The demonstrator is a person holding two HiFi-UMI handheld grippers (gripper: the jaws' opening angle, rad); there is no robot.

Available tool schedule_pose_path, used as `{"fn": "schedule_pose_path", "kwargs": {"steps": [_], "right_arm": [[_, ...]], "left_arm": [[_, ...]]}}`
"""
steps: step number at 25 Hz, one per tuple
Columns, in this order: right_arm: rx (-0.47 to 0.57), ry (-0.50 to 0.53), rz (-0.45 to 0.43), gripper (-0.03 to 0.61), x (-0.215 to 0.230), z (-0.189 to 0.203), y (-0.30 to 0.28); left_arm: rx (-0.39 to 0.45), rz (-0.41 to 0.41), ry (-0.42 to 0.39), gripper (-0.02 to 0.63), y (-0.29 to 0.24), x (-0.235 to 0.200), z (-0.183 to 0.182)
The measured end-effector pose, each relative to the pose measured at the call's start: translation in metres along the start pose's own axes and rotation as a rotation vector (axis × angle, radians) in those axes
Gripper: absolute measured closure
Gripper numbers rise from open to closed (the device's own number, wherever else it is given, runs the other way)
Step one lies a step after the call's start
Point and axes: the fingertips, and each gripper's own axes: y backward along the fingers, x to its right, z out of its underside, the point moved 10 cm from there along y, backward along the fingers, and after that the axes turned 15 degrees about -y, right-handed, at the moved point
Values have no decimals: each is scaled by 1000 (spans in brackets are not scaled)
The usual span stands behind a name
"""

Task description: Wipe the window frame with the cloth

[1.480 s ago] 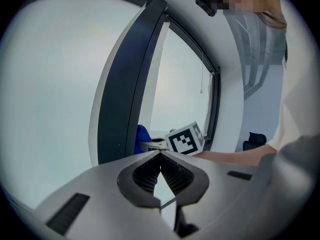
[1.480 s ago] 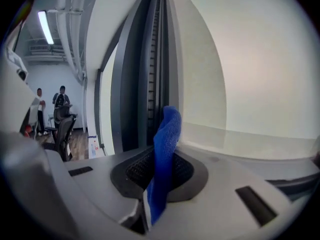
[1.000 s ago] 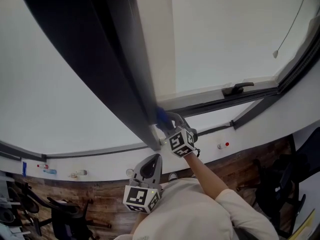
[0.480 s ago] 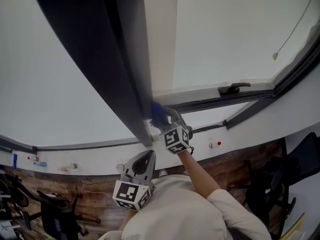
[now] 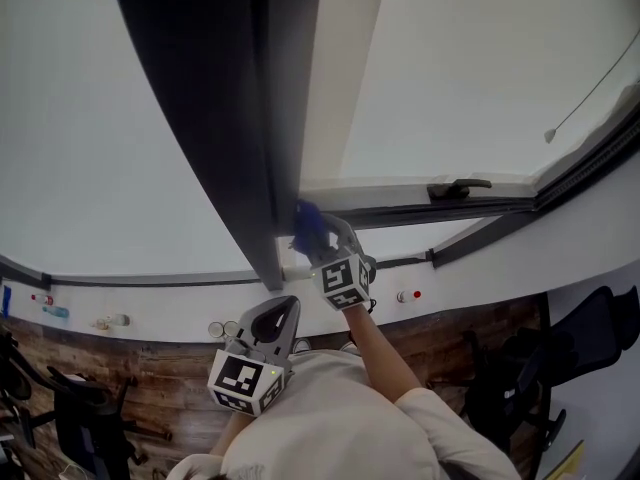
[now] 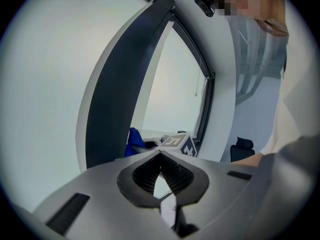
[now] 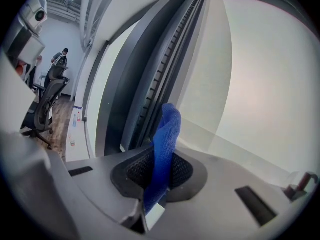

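Here, the right gripper [image 5: 318, 240] is closed on the blue cloth [image 5: 308, 226]. In the right gripper view, the cloth [image 7: 167, 134] stands up as a folded strip from between the 2 dark pads of this gripper [image 7: 160, 160], and its top points to 12 o'clock. In the head view the cloth is at the lower end of the dark upright of the window frame [image 5: 265, 118], at 11 o'clock from the gripper's marker cube [image 5: 343, 281]. It looks pressed on the frame there, but I cannot tell the contact for sure. From the right gripper, the frame [image 7: 165, 59] rises just behind the cloth.

The left gripper [image 5: 288, 308] is lower, at 7 o'clock from the right one, near the person's body and well apart from the frame. Its jaws [image 6: 160, 165] meet at the tips with nothing between them. A window handle [image 5: 458, 186] sits on the horizontal rail at 3 o'clock from the cloth.
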Motion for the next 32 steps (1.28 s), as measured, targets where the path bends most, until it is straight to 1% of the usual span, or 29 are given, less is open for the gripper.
{"fn": "schedule_pose_path", "kwargs": {"steps": [6,14,21,32], "right_arm": [[-1,16,15,534,2,1,3],[7,2,44,534,7,4,8],[10,-16,50,534,10,6,10],[9,-23,44,534,17,8,11]], "left_arm": [[-3,23,-6,606,-2,1,3],[-5,62,-26,606,0,6,3],[-6,56,-34,606,2,7,3],[-11,81,-40,606,-8,15,-1]]}}
